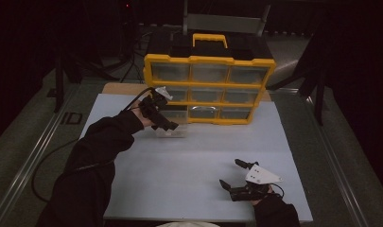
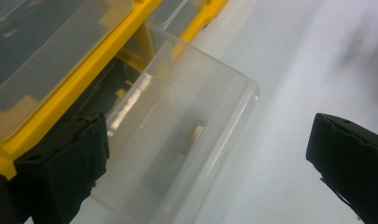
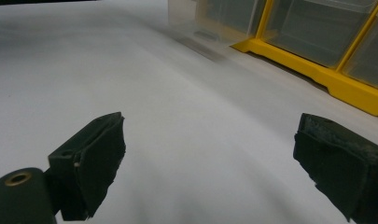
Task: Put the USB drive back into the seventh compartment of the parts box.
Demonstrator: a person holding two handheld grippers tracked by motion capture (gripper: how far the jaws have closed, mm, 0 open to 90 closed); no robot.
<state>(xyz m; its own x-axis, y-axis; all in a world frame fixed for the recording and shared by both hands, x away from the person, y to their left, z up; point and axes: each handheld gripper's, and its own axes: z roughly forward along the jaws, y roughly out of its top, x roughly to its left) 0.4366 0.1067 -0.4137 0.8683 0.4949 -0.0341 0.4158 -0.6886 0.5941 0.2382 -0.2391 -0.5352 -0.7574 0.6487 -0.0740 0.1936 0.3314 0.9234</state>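
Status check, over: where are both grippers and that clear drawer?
Left gripper open, fingers apart over the pulled-out clear plastic drawer of the yellow-framed organizer cabinet. Right gripper open, low over white table mat. Nothing in the way.

the left gripper (image 2: 207, 163) has its two black fingers (image 2: 60, 172) spread wide apart. a clear plastic drawer (image 2: 177, 135) sits between them, pulled out of the yellow organizer (image 2: 60, 98), and neither finger presses on it. a small grey piece (image 2: 192, 136) lies on the drawer's floor. the pale worktop (image 2: 294, 70) runs off to the right, under the other finger.
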